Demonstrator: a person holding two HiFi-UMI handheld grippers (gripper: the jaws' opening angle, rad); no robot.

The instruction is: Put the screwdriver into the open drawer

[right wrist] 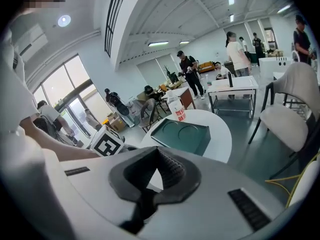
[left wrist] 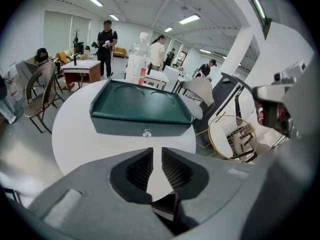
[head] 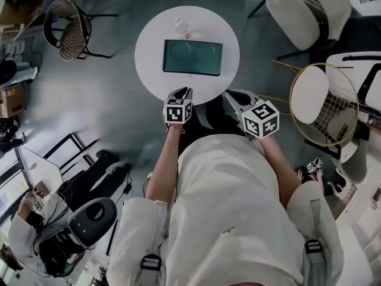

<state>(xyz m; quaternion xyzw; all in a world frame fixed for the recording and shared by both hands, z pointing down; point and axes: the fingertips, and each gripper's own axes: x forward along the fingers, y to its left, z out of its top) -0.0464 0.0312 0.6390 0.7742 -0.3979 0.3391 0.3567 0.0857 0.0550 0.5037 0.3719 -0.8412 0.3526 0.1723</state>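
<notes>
We judge the task barely started: neither of the 2 grippers carries anything, and we can find no screwdriver in any view, on the round white table (head: 149, 52) or elsewhere, so where it lies we cannot say. On the left, the left gripper (head: 181, 91) hovers over the table's near rim, its jaws a narrow slit apart with only bare tabletop showing through the gap. Its forearm (head: 162, 171) reaches forward from the body and the tool tips steeply down. Ahead of it at the table's middle sits the green drawer box (head: 192, 57), with 2 round recesses in its top and a bottle (head: 181, 25) just behind. The left gripper view shows the small knob (left wrist: 146, 133) on a front that looks flush, so we read the drawer as closed for now. To the right, the right gripper (head: 238, 97) hangs just beside the table's near edge, its jaws pressed together on nothing, tilted down less steeply. The next move calls for locating the screwdriver, and likely pulling that knob with one gripper before anything can go inside.
</notes>
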